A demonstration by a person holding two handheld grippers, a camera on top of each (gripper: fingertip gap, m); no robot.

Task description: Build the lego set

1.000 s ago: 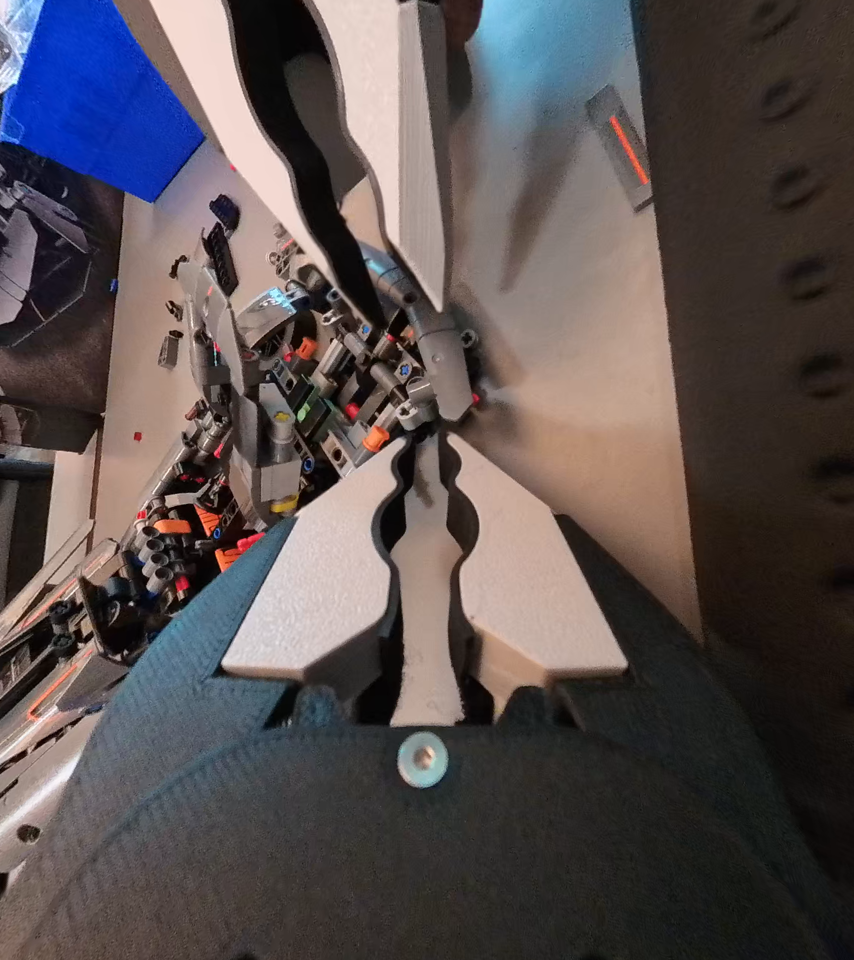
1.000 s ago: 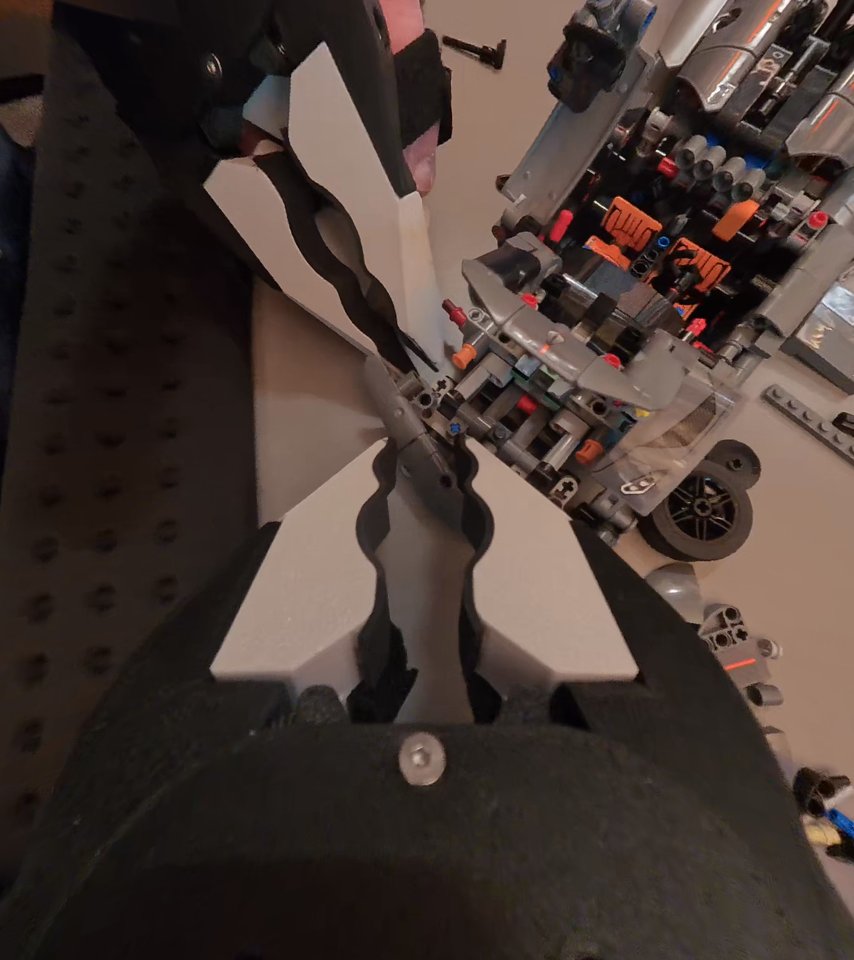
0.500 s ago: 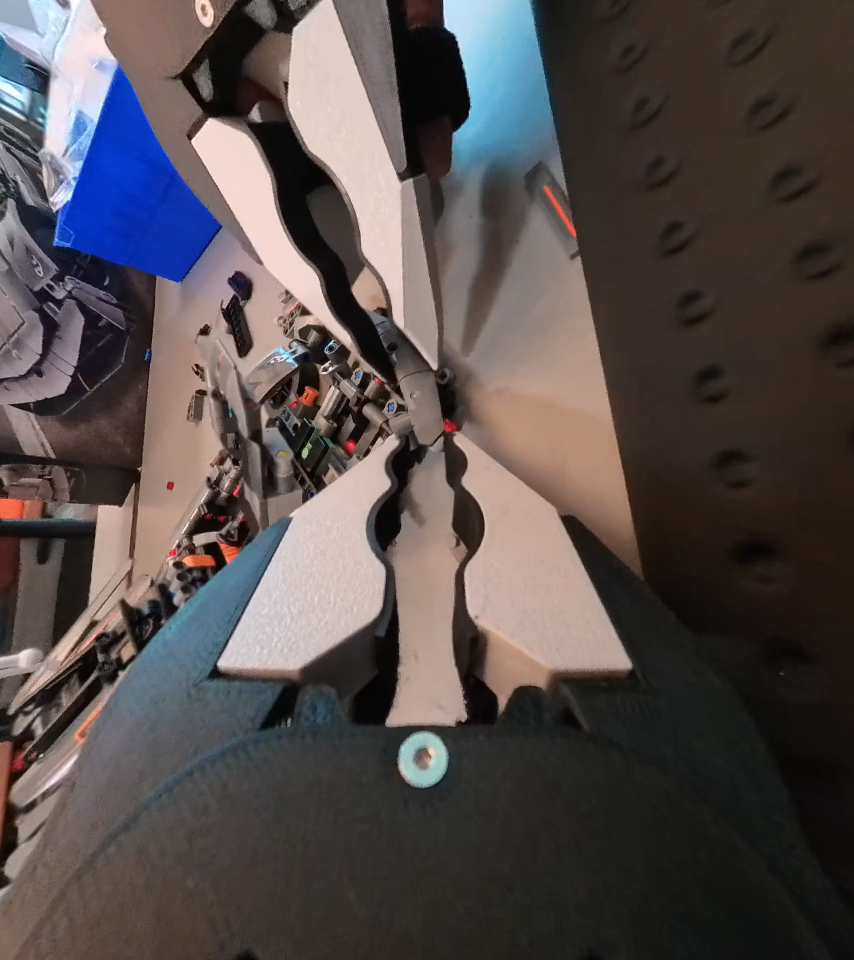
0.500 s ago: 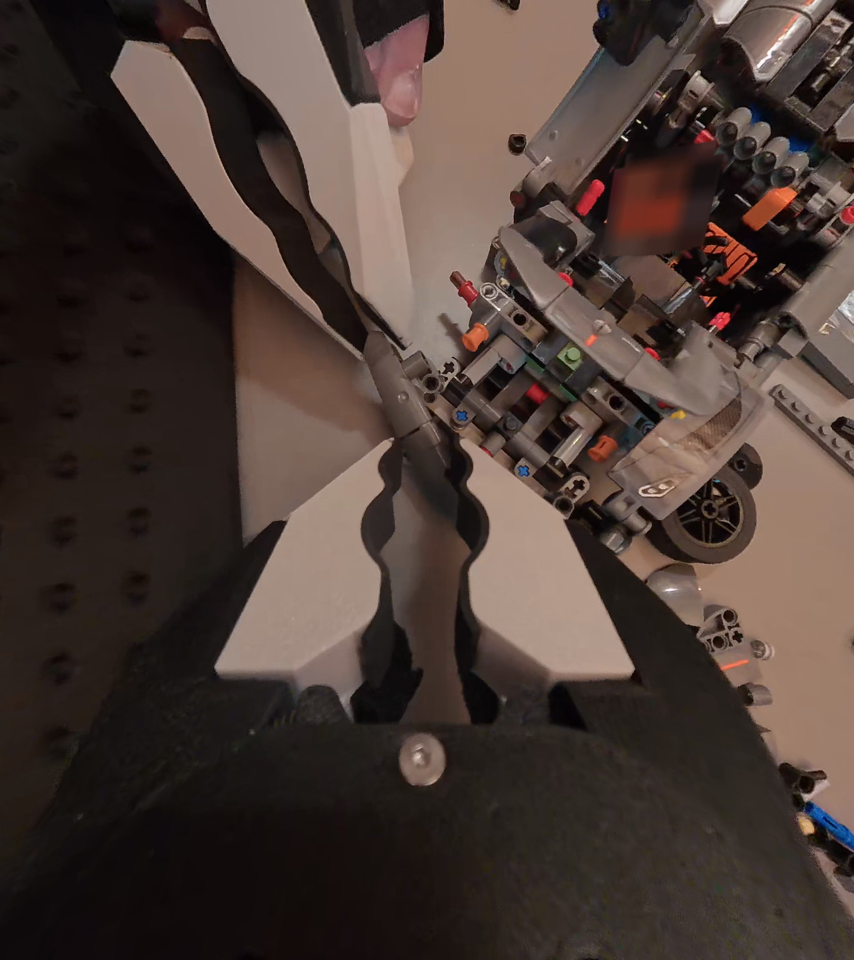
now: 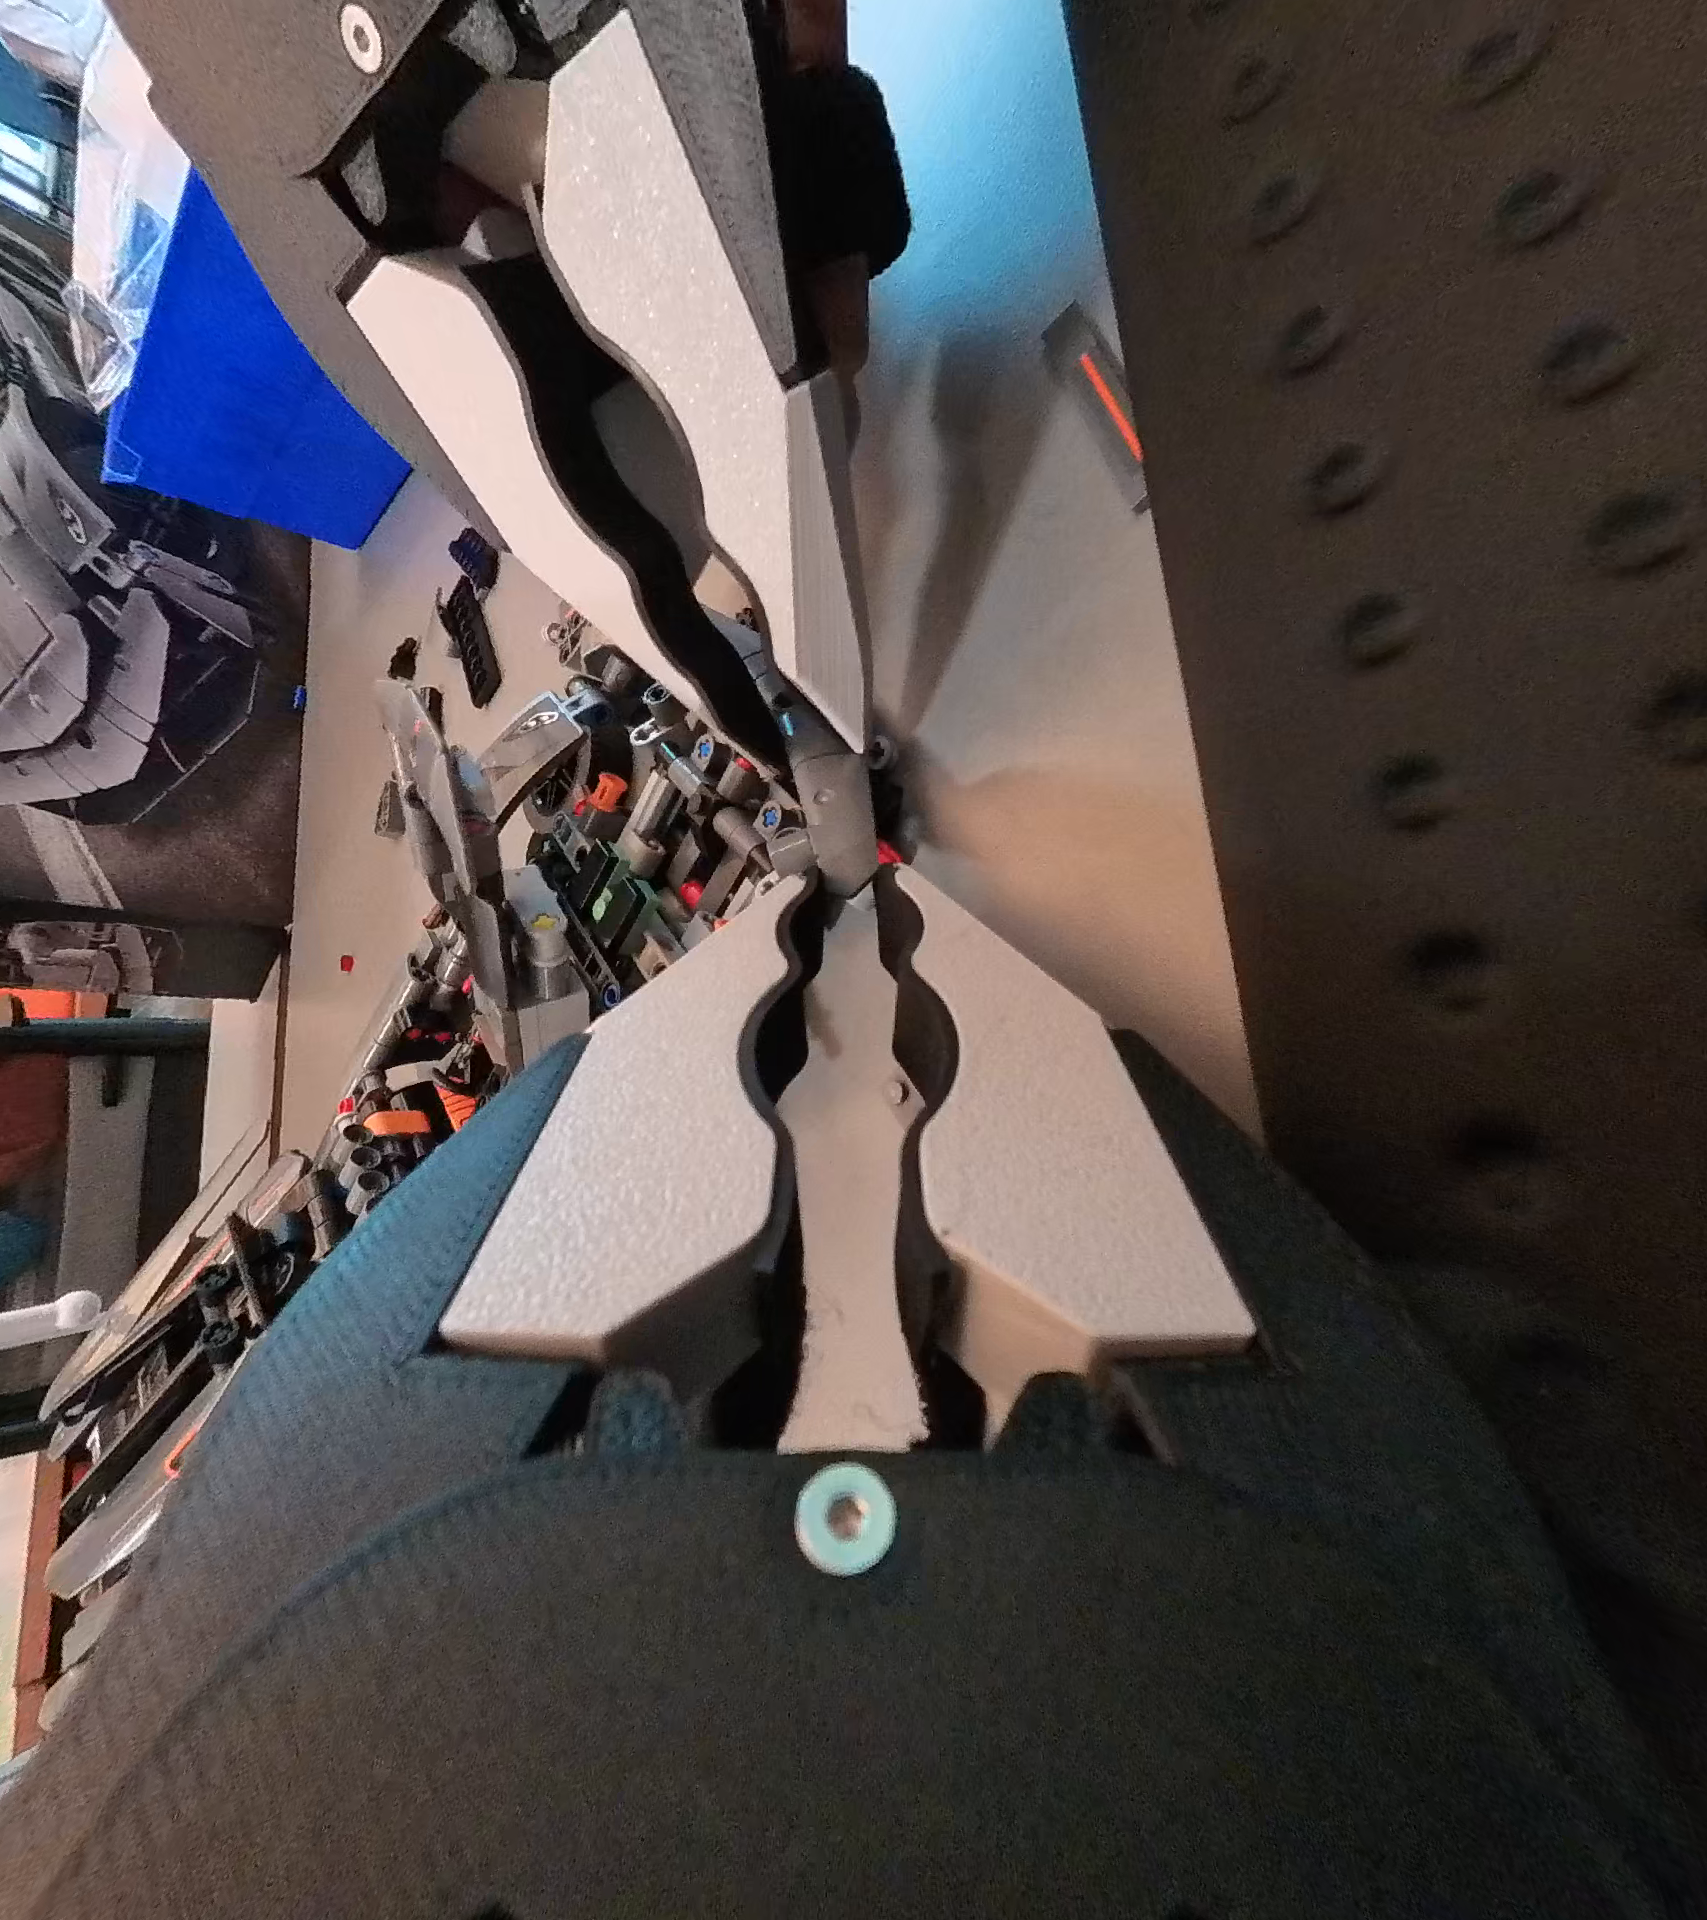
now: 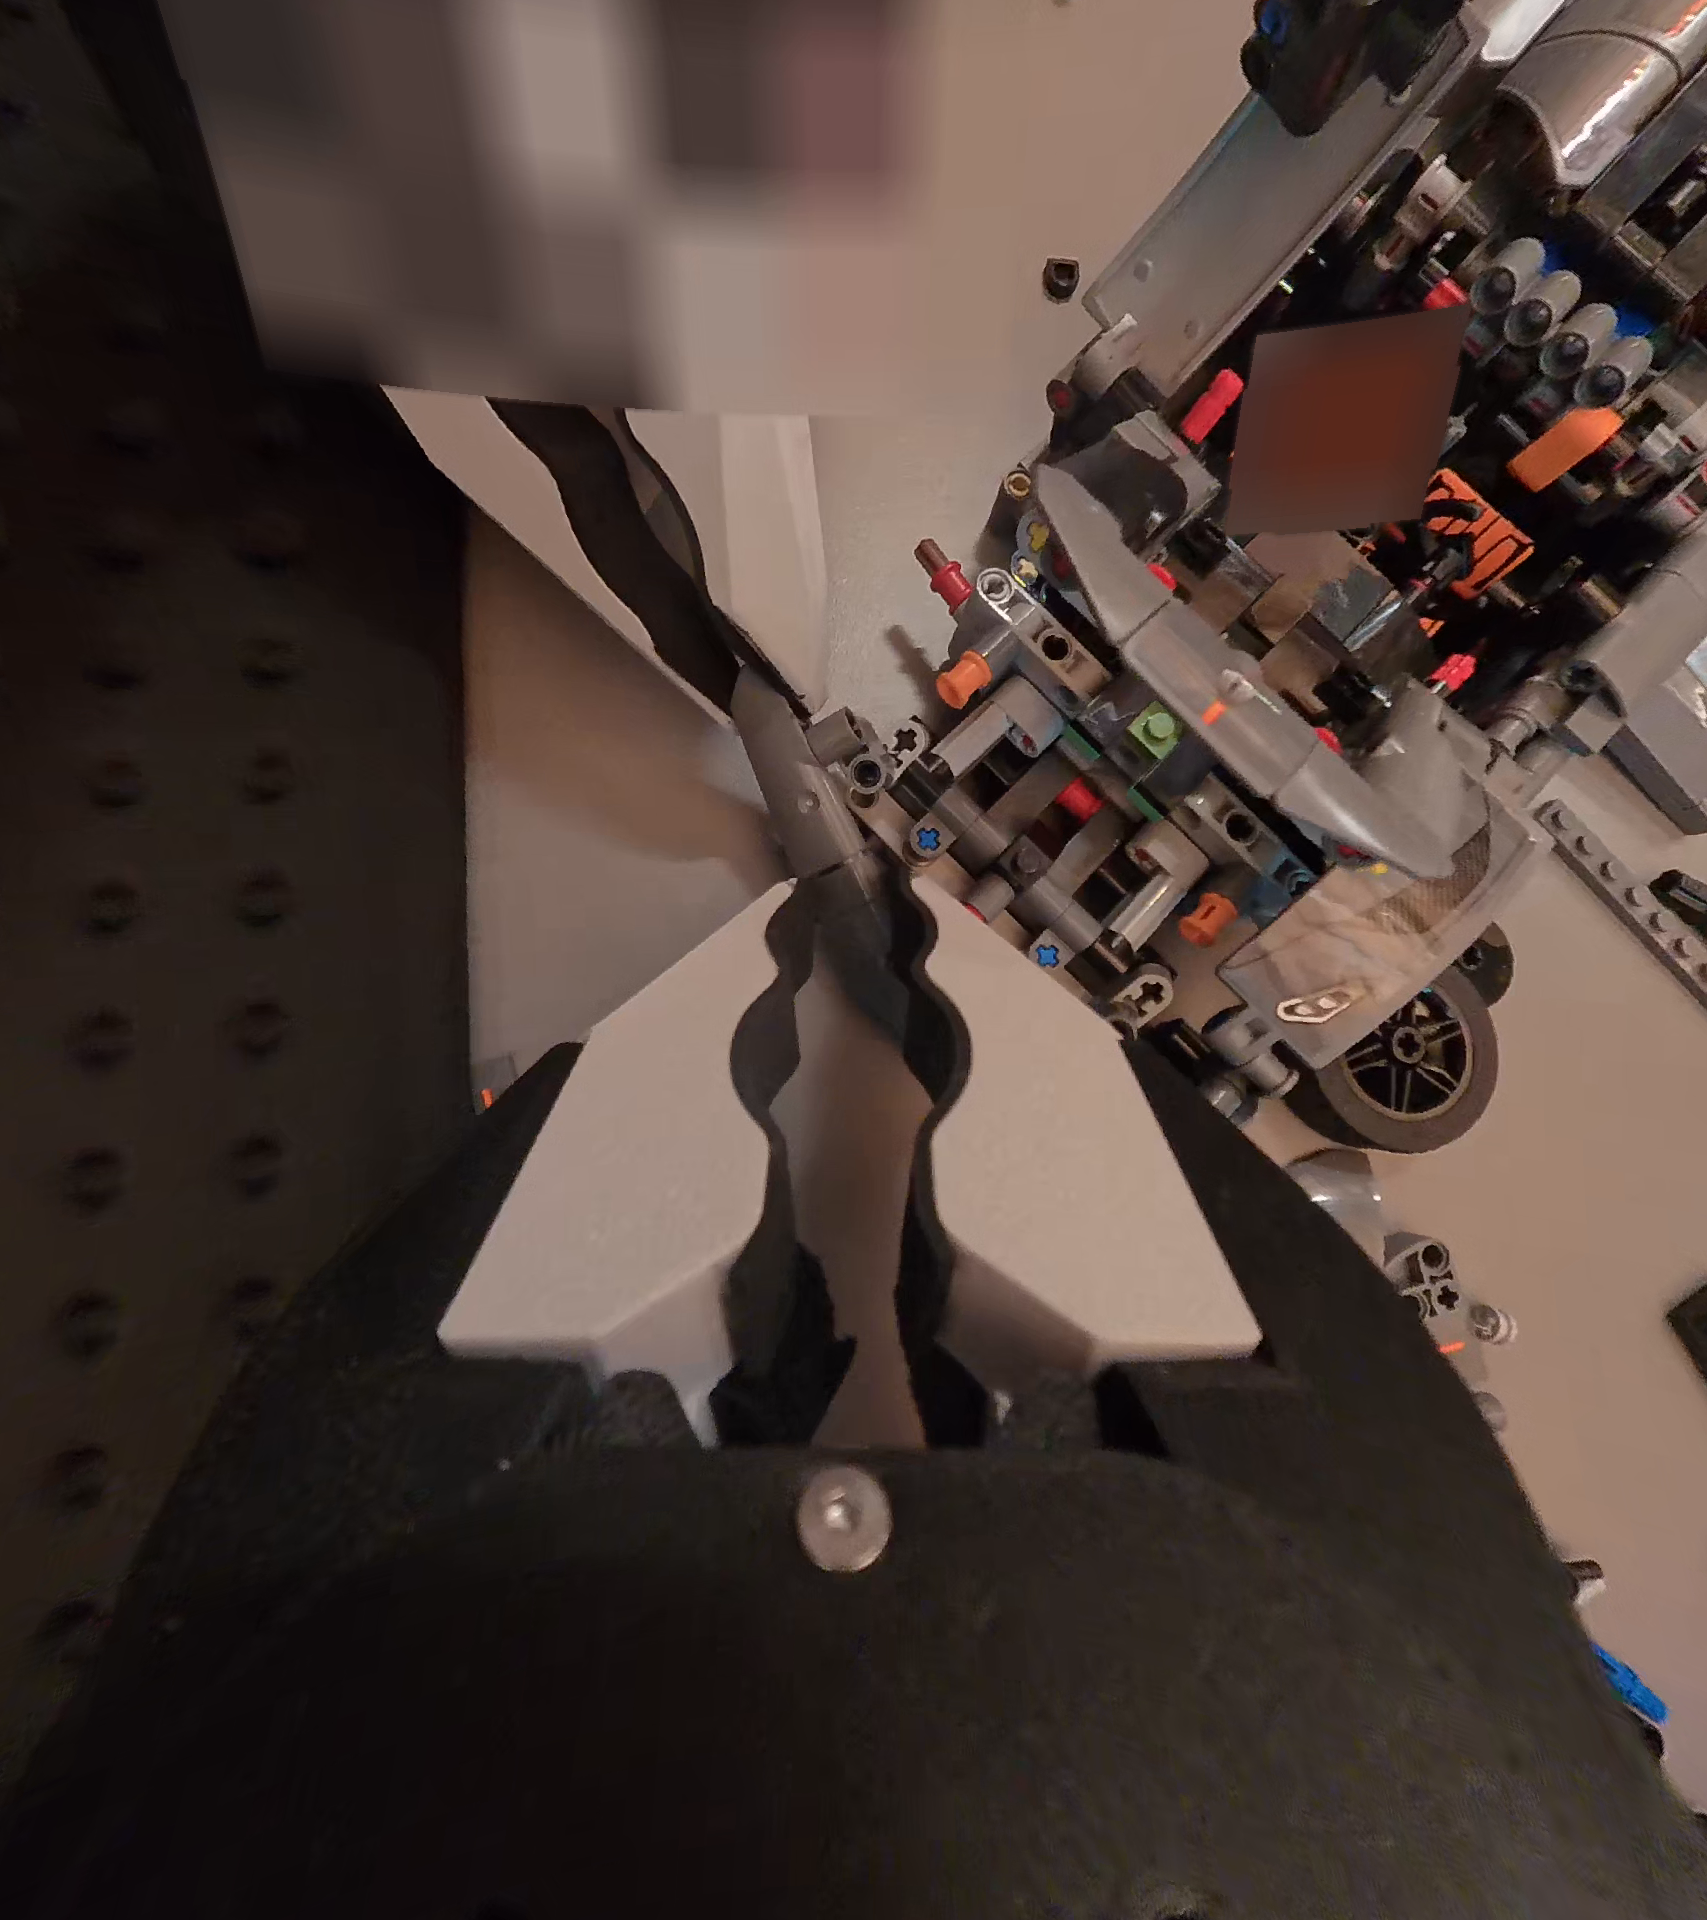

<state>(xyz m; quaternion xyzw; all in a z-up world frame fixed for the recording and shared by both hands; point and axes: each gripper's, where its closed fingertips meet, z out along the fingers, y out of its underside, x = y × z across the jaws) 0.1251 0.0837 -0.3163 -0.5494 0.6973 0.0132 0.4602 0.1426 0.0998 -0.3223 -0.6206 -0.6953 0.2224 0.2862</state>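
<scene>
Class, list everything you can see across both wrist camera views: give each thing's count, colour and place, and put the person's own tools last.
Lego car model: one, grey with orange and red pins, on the table, partly built.
Curved panel piece: one, dark grey, at the model's front edge, pinched from both ends.
Wheel: one, black, on the model's near corner.
Loose pieces: several, grey and black, scattered on the table right of the model.
Set box: one, dark, far left.
Bin: one, blue, beside the box.
Table: one, pale.
Left gripper: shut on the panel.
Right gripper: shut on the panel.
</scene>
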